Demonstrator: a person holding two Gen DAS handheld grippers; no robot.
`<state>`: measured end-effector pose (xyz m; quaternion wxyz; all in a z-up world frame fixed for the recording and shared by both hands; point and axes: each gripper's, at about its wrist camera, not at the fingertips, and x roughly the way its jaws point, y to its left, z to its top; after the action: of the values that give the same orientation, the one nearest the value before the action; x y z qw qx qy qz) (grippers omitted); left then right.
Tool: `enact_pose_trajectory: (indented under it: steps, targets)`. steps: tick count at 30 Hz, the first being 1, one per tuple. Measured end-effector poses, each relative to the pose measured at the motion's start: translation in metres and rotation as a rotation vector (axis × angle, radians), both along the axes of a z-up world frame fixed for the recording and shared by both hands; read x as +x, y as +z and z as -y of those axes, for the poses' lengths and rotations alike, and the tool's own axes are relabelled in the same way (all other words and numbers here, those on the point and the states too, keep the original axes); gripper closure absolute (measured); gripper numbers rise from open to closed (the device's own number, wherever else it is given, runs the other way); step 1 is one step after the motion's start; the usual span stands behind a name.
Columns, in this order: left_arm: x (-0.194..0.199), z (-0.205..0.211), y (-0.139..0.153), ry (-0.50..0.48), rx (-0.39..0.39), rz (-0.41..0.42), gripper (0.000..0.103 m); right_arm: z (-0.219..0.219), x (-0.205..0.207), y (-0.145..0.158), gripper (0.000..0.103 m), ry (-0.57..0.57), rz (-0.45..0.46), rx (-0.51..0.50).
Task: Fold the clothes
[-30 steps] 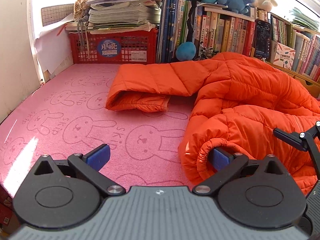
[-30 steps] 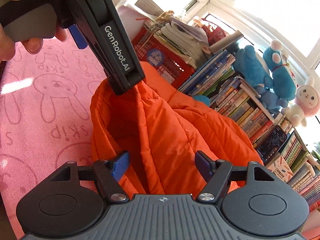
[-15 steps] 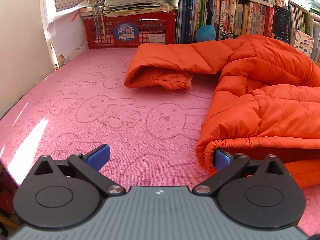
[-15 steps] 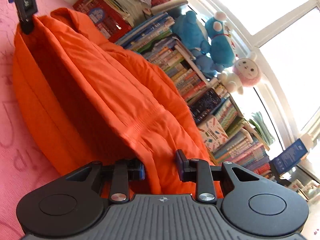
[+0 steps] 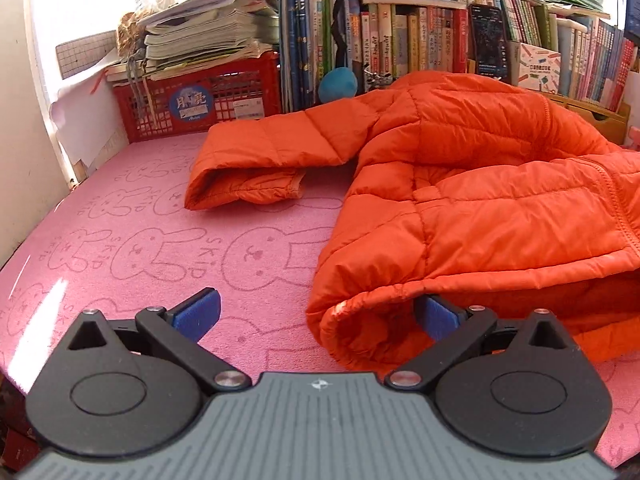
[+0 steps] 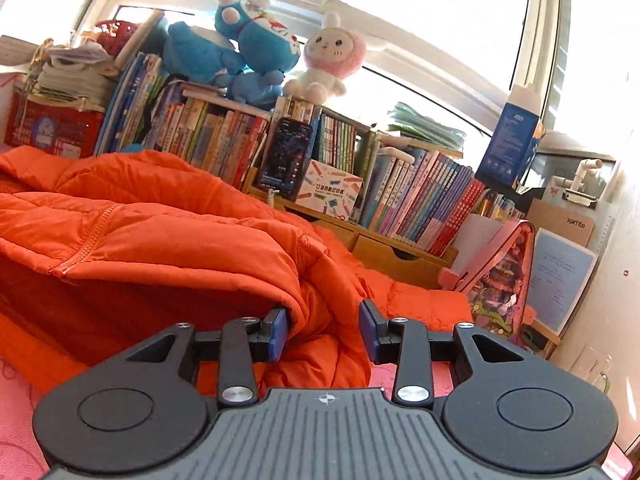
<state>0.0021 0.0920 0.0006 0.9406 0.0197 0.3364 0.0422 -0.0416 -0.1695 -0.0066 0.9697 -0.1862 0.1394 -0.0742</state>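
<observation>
An orange puffy jacket (image 5: 480, 208) lies on a pink bunny-print mat (image 5: 160, 248), one sleeve (image 5: 256, 160) stretched out to the left. My left gripper (image 5: 316, 316) is open at the jacket's near left corner. The rolled hem rests over its right pad (image 5: 438, 318), and its left pad sits over bare mat. In the right wrist view the jacket (image 6: 160, 232) is folded over on itself. My right gripper (image 6: 323, 334) is shut on a thick bunch of its fabric at the near edge, low over the mat.
A red crate (image 5: 200, 100) stacked with papers and a long row of books (image 5: 400, 40) line the mat's far edge. Plush toys (image 6: 256, 40) sit on top of the books. A pink toy bag (image 6: 504, 280) stands at the right, and a wall bounds the left.
The right gripper closed on the jacket fabric and came down from a raised hold, so the jacket now lies flatter. The left gripper stayed open, the hem still over its right finger.
</observation>
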Motion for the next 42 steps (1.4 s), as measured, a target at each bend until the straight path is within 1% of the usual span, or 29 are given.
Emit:
enact_pose_trajectory:
  steps: [1,3,4,6,7,9,10,11,13,14,16,17,19,20,21,28,29,30,32,34,35,36,38,40,42]
  targets:
    - [0.003,0.006,-0.001,-0.011,-0.006,-0.008,0.0,-0.007,0.002,-0.004,0.063,0.014,-0.008,-0.027]
    - [0.008,0.015,-0.005,-0.024,-0.01,-0.02,0.0,-0.023,0.004,-0.014,0.055,0.048,-0.02,-0.087]
    - [0.01,0.017,-0.007,-0.012,0.008,-0.023,0.0,-0.032,0.004,-0.018,0.055,0.057,-0.024,-0.123]
    - [0.013,0.02,-0.013,0.021,0.055,-0.031,0.0,-0.037,0.001,-0.021,0.055,0.034,-0.012,-0.154]
    - [0.013,0.018,-0.016,0.052,0.093,-0.035,0.0,-0.038,0.0,-0.021,0.055,0.018,-0.004,-0.162]
    - [0.013,0.013,-0.024,0.121,0.176,-0.044,0.0,-0.024,-0.007,-0.017,0.057,-0.053,0.017,-0.14]
    - [0.013,0.01,-0.029,0.153,0.218,-0.046,0.0,-0.015,-0.01,-0.014,0.06,-0.094,0.028,-0.123]
    - [0.013,0.006,-0.032,0.168,0.244,-0.046,0.0,-0.006,-0.015,-0.011,0.062,-0.133,0.04,-0.107]
    - [0.008,0.0,-0.035,0.151,0.22,-0.034,0.0,0.01,-0.029,-0.003,0.063,-0.187,0.061,-0.077]
    - [0.007,-0.002,-0.034,0.155,0.211,-0.034,0.0,0.017,-0.037,0.003,0.063,-0.196,0.065,-0.057]
    - [0.008,0.0,-0.033,0.158,0.221,-0.033,0.0,0.027,-0.053,0.017,0.064,-0.186,0.06,-0.011]
    - [0.008,0.001,-0.033,0.161,0.228,-0.033,0.0,0.032,-0.061,0.024,0.065,-0.171,0.05,0.03]
    - [0.009,0.002,-0.033,0.164,0.236,-0.031,0.0,0.046,-0.069,0.036,0.066,-0.162,0.018,0.145]
    - [0.009,0.002,-0.033,0.164,0.237,-0.03,0.0,0.051,-0.072,0.037,0.068,-0.163,0.002,0.168]
    - [0.008,0.0,-0.033,0.166,0.226,-0.031,0.0,0.054,-0.075,0.033,0.071,-0.163,-0.014,0.159]
    - [0.005,-0.018,-0.03,0.178,0.074,-0.074,0.0,0.073,-0.093,0.006,0.07,-0.167,-0.124,0.095]
    - [0.004,-0.02,-0.03,0.183,0.057,-0.078,0.0,0.068,-0.096,0.002,0.069,-0.135,-0.123,0.065]
    - [0.004,-0.023,-0.029,0.19,0.041,-0.08,0.0,0.053,-0.099,-0.003,0.065,-0.072,-0.11,0.007]
    - [0.001,-0.029,-0.028,0.204,0.0,-0.086,0.0,0.019,-0.102,-0.012,0.062,0.053,-0.086,-0.105]
    - [-0.006,-0.03,-0.025,0.215,-0.011,-0.079,0.0,-0.01,-0.099,-0.017,0.054,0.172,-0.072,-0.152]
    - [-0.009,-0.031,-0.023,0.22,-0.015,-0.074,0.0,-0.021,-0.097,-0.019,0.049,0.221,-0.068,-0.16]
    - [-0.012,-0.032,-0.022,0.225,-0.019,-0.07,0.0,-0.03,-0.094,-0.02,0.048,0.259,-0.062,-0.172]
    - [-0.019,-0.03,-0.019,0.224,0.008,-0.051,0.0,-0.041,-0.087,-0.02,0.047,0.299,-0.051,-0.193]
    - [-0.025,-0.031,-0.017,0.212,0.013,-0.041,0.0,-0.042,-0.079,-0.019,0.046,0.312,-0.058,-0.171]
    - [-0.029,-0.036,-0.018,0.202,-0.019,-0.03,0.0,-0.037,-0.075,-0.02,0.045,0.319,-0.101,-0.114]
